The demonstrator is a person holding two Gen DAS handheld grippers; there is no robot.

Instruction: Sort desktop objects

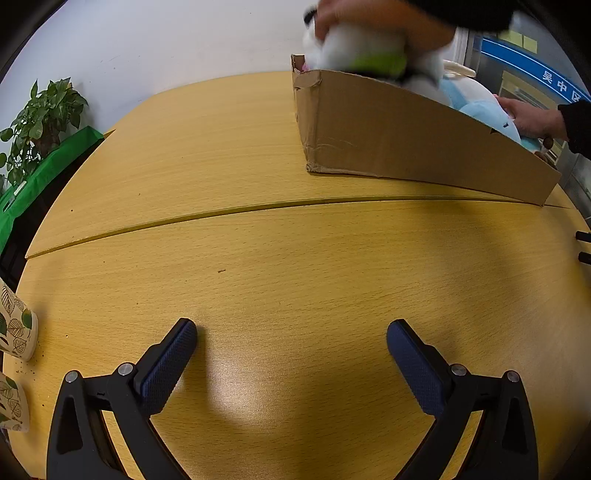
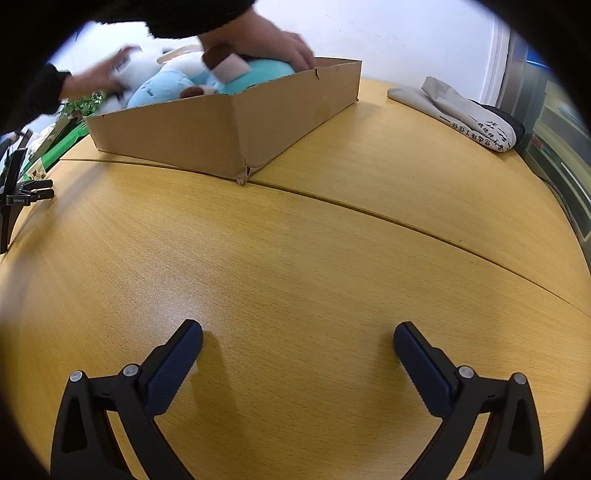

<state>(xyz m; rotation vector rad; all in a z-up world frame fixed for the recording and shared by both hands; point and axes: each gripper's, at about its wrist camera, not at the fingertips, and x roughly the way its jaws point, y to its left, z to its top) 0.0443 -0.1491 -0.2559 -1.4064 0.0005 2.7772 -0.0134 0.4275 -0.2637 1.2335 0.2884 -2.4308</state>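
Observation:
A shallow cardboard box (image 1: 388,133) stands on the wooden table (image 1: 258,258); it also shows in the right wrist view (image 2: 236,125). It holds plush toys: a light blue one (image 2: 177,83) and a blurred white and green one (image 1: 369,48). Two bare hands reach into the box, one on the white toy (image 1: 369,18) and one on the blue toy (image 2: 266,40). My left gripper (image 1: 291,332) is open and empty, low over the bare table. My right gripper (image 2: 297,332) is open and empty, low over the table in front of the box.
Two leaf-patterned paper cups (image 1: 14,325) stand at the left table edge. A potted plant (image 1: 40,118) and a green surface (image 1: 44,166) lie beyond the far left. A folded grey and white cloth bag (image 2: 469,114) lies at the far right. The left gripper's side (image 2: 22,192) shows at the left.

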